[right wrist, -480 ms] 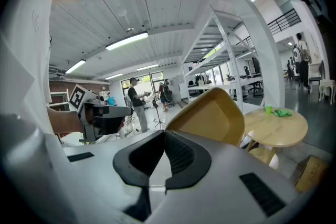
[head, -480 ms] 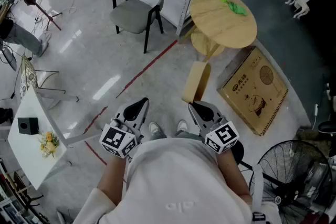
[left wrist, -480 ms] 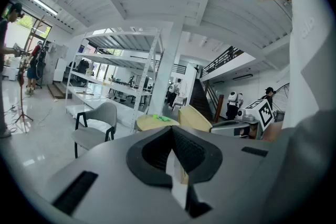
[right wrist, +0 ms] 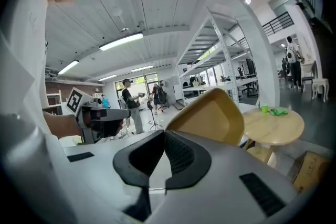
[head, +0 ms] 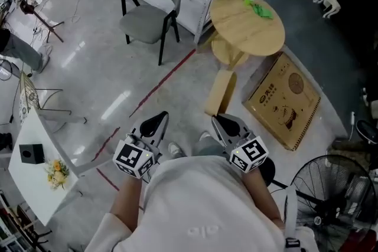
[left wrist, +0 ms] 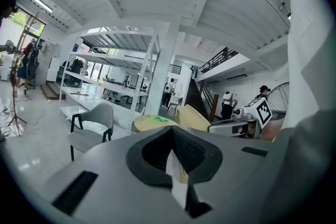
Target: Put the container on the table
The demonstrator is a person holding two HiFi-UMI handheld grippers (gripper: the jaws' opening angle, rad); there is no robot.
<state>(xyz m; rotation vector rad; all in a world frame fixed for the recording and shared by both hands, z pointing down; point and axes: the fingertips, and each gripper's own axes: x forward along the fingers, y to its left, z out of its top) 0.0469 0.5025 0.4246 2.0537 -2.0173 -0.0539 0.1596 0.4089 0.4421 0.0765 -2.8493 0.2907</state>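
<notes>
The left gripper point(head: 155, 123) and right gripper point(head: 226, 125) have their jaws closed and empty. The round desk point(head: 248, 29) has only shifted slightly in view, so the fetching has probably not begun.

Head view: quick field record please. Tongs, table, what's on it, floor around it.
left tongs: shut, empty, held close to the body
right tongs: shut, empty, beside the left
table: round, wooden, ahead of the person
on table: green items near the far edge
floor: cardboard box lying flat, right of the table; grey chair to the left
</notes>
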